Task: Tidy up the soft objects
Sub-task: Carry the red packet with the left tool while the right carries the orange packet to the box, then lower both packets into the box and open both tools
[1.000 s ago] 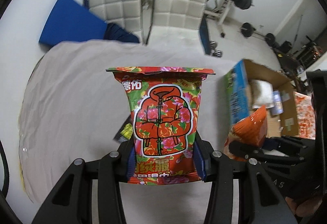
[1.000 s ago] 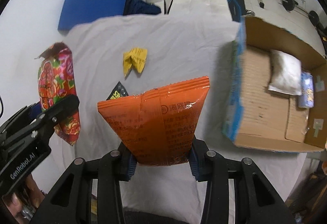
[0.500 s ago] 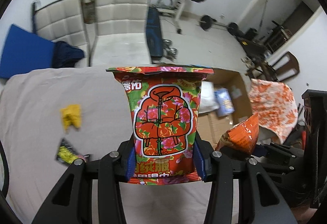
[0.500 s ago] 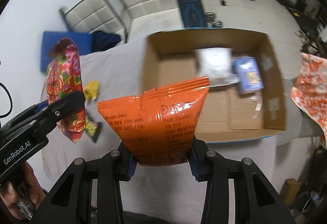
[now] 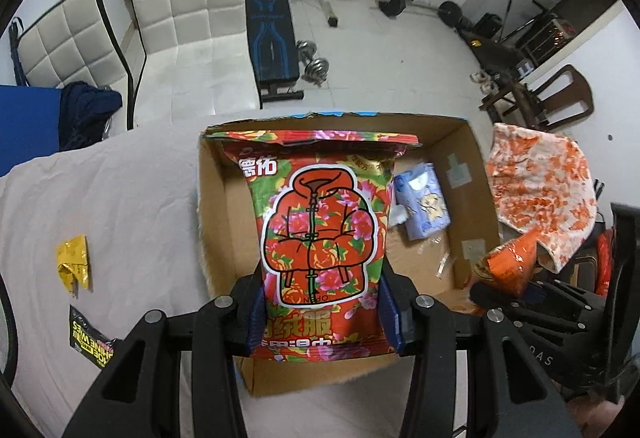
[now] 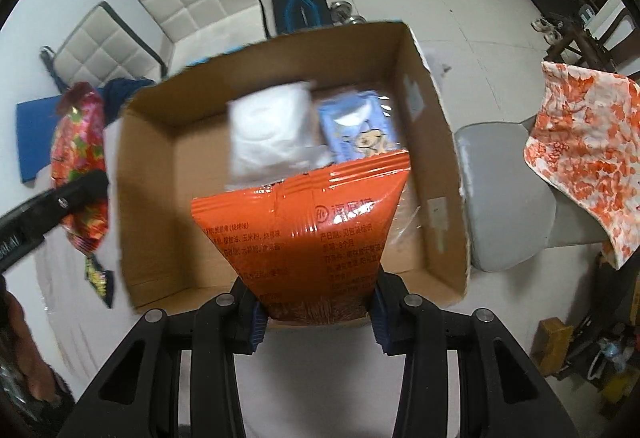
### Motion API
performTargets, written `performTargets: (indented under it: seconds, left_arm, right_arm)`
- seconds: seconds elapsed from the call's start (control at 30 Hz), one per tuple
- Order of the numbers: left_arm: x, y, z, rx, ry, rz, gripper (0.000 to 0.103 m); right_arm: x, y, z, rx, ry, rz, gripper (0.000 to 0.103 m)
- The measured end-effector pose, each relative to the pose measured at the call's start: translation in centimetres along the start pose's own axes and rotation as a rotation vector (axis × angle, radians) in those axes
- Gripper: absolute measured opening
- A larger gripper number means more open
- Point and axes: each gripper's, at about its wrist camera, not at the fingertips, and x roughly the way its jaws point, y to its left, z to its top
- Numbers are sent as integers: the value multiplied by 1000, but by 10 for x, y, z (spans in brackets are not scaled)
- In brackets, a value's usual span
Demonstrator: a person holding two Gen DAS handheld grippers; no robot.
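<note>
my left gripper (image 5: 322, 322) has its jaws pinching the floral bag (image 5: 320, 238), held over the box (image 5: 212, 238). my right gripper (image 6: 316, 314) has its jaws pinching the orange bag (image 6: 308, 234) over the box too. inside it, farther back, lie a white pack (image 6: 272, 130) and a blue pack (image 6: 360, 130).

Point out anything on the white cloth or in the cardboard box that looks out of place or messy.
Two stray wrappers lie loose on the white cloth left of the cardboard box: a crumpled yellow wrapper and a black wrapper with yellow lettering. Neither is in the box.
</note>
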Motion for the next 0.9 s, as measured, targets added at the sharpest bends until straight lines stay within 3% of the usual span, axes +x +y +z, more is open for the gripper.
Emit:
performTargets:
  seconds: [0.27, 0.37, 0.5, 0.9]
  left_arm:
    - [70, 7, 26, -44, 131, 52, 43]
    - [89, 6, 31, -24, 156, 99, 43]
    - [114, 12, 40, -60, 206, 107, 44]
    - [136, 15, 55, -82, 263, 111, 45]
  right_arm:
    - [66, -22, 20, -6, 107, -41, 44]
    - [83, -24, 25, -19, 138, -53, 44]
    - [96, -27, 31, -19, 163, -62, 44]
    - [114, -21, 34, -36, 232, -77, 49]
